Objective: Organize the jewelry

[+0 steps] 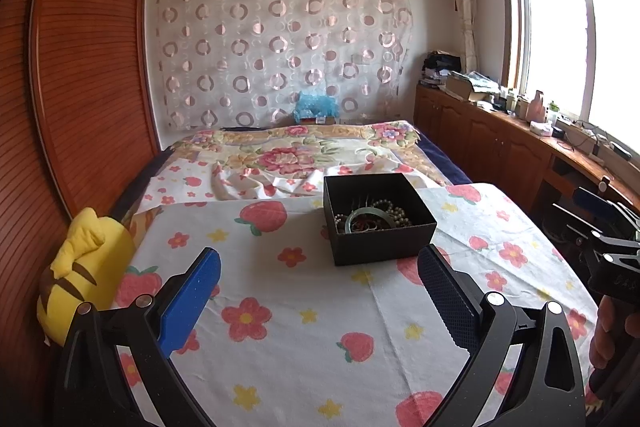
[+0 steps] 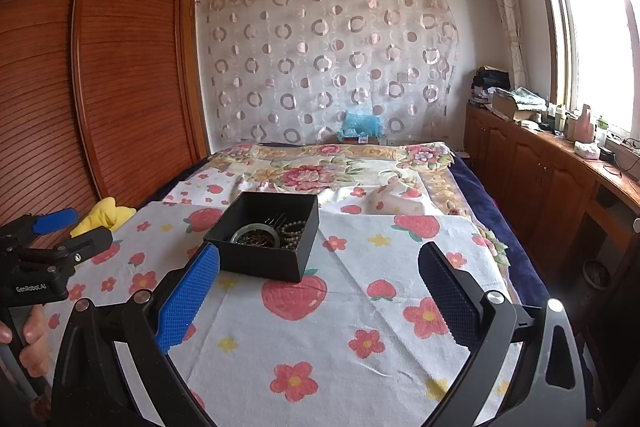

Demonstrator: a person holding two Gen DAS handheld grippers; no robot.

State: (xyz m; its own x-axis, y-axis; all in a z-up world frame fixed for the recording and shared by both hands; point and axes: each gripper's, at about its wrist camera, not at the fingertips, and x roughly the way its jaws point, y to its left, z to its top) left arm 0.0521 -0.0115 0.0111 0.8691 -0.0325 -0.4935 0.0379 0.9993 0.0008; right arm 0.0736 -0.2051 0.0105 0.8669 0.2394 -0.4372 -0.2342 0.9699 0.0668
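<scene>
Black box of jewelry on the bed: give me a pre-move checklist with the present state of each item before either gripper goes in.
1. Black box open on top, no lid: ok.
2. Box sits flat on the strawberry-print cloth: ok.
3. Left gripper jaws wide open, holding nothing: ok.
4. Right gripper jaws wide open, holding nothing: ok.
5. Green bangle lies on top of the pile and is reachable: ok.
6. Bead strands free of tangles with the other pieces: cannot tell.
</scene>
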